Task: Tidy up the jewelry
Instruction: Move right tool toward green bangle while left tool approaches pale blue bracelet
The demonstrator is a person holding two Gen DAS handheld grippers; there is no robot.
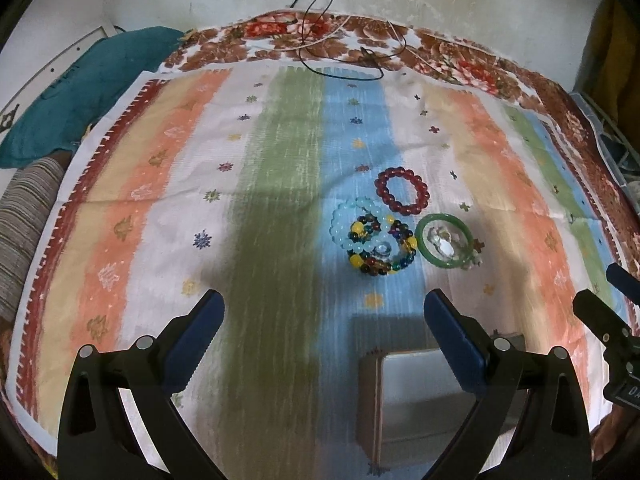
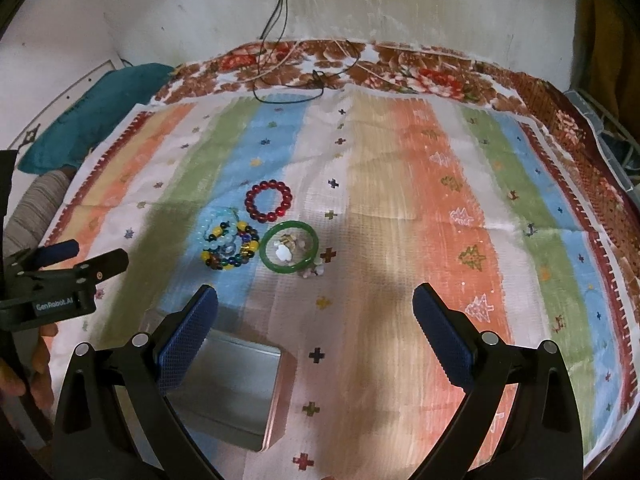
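Observation:
A dark red bead bracelet (image 1: 402, 191) (image 2: 269, 201) lies on the striped cloth. Beside it lie a pale blue bead bracelet (image 1: 345, 222) (image 2: 214, 224) tangled with a multicoloured bead bracelet (image 1: 380, 250) (image 2: 230, 247), and a green bangle (image 1: 445, 245) (image 2: 290, 247) around small pale trinkets. An open metal tin (image 1: 420, 396) (image 2: 228, 388) sits near the front. My left gripper (image 1: 324, 320) is open and empty, short of the jewelry. My right gripper (image 2: 316, 312) is open and empty, also short of it. Each gripper shows at the edge of the other's view.
The striped cloth (image 1: 180, 208) lies over a floral bedspread (image 2: 400, 68). Black and white cords (image 1: 340, 40) trail from the wall at the back. A teal pillow (image 1: 80, 88) and a striped cushion (image 1: 24, 220) sit at the left.

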